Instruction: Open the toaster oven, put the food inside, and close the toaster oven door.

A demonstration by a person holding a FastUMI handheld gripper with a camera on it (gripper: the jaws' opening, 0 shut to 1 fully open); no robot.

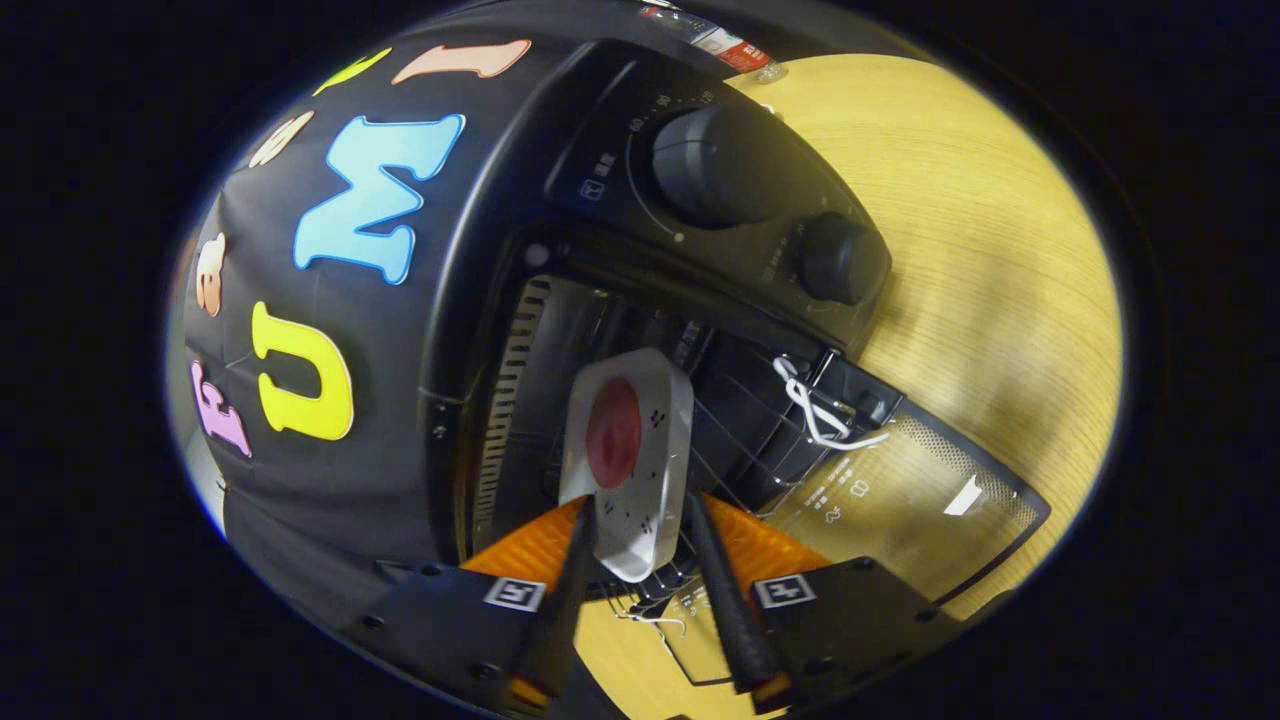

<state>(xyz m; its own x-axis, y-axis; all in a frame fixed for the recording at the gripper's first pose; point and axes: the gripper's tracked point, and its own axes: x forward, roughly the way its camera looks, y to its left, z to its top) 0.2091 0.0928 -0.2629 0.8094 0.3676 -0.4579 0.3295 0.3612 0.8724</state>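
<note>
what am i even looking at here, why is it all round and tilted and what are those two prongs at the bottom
The picture comes from a fisheye camera that rides on a hand-held gripper, so everything looks round and bent, and tilted because the tool is tilted. The two prongs are the gripper's fingers, pointing away from the camera.

Between them they pinch a small white plate with a round piece of red food on it. The plate is being held at the mouth of a black toaster oven, whose glass door is already swung open. You can see its wire rack inside and two round knobs on its control panel.

The oven stands on a light wooden table.
</note>
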